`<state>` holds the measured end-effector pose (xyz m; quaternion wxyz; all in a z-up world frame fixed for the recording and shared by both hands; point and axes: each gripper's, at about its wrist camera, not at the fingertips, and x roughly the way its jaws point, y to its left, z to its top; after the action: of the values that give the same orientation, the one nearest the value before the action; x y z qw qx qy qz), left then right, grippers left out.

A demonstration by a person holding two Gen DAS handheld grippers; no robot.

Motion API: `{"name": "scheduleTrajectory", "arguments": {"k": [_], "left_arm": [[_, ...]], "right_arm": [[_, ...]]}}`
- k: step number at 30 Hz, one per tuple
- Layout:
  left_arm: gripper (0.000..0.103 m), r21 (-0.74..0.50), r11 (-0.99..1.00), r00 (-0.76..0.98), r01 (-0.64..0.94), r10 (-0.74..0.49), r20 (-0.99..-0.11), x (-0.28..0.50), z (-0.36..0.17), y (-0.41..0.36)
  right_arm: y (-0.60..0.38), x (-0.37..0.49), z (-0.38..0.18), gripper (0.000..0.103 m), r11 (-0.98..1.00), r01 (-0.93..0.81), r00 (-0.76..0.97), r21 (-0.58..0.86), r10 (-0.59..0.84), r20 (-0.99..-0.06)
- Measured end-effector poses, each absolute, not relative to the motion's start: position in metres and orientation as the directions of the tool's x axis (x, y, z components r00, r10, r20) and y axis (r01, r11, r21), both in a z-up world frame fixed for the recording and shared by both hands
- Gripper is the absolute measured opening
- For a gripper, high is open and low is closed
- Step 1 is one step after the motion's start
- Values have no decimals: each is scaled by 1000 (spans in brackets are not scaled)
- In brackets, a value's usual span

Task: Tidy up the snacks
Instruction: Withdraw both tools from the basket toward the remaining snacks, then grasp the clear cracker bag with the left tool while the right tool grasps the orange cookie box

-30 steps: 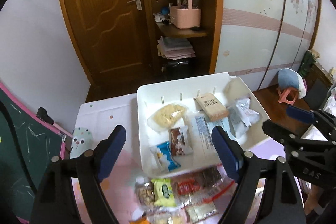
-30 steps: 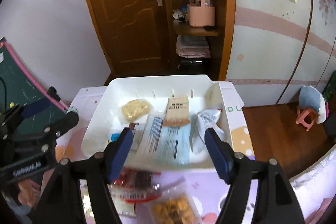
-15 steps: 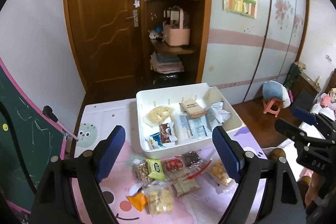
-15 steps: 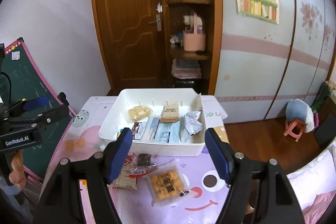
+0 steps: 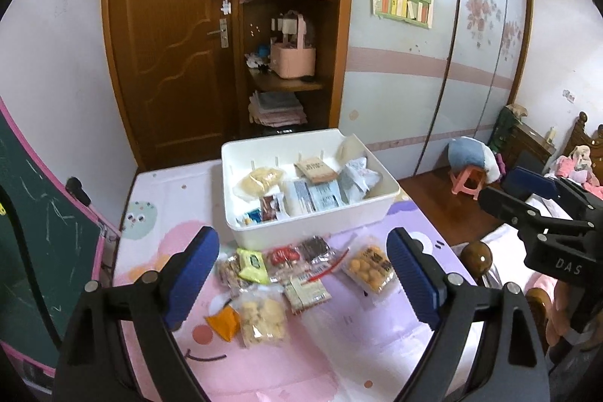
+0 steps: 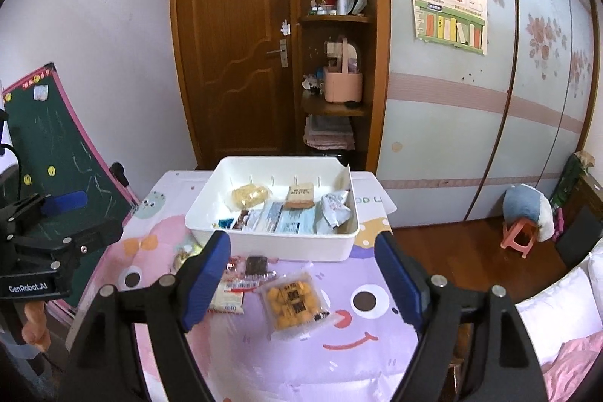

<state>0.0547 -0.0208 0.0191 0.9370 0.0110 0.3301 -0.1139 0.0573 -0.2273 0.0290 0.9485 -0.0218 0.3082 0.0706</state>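
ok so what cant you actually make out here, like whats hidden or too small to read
- Left wrist view: print on the packets in the white bin is too small to read.
- Right wrist view: the snacks on the mat are partly hidden behind the right gripper finger.
- Both views: the near table edge is cut off by the frame and gripper bodies.

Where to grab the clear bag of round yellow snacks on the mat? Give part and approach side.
Take the clear bag of yellow snacks by its near sealed edge, coming from above and the near side with the open right gripper. It lies flat and apart from the other packets, so the thin flat seam probably suits the pads better than the lumpy middle.
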Motion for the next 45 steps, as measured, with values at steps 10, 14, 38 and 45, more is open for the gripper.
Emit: {"name": "scheduleTrajectory", "arguments": {"k": [10, 14, 38, 45], "left_arm": [[90, -62, 985, 752, 160, -162, -639, 58, -19, -5], [90, -61, 992, 745, 107, -121, -656, 65, -39, 1], [90, -74, 994, 468, 75, -101, -878, 119, -180, 17], [90, -11, 998, 446, 63, -38, -894, 136, -197, 10]], "right_arm": [[-221, 52, -8, 79, 984, -178, 745, -15, 124, -656], [-223, 54, -24, 79, 983, -182, 715, -4, 130, -686], [-239, 117, -139, 79, 972, -212, 502, 105, 200, -842], [-228, 151, -163, 79, 966, -241, 467, 95, 201, -861]]}}
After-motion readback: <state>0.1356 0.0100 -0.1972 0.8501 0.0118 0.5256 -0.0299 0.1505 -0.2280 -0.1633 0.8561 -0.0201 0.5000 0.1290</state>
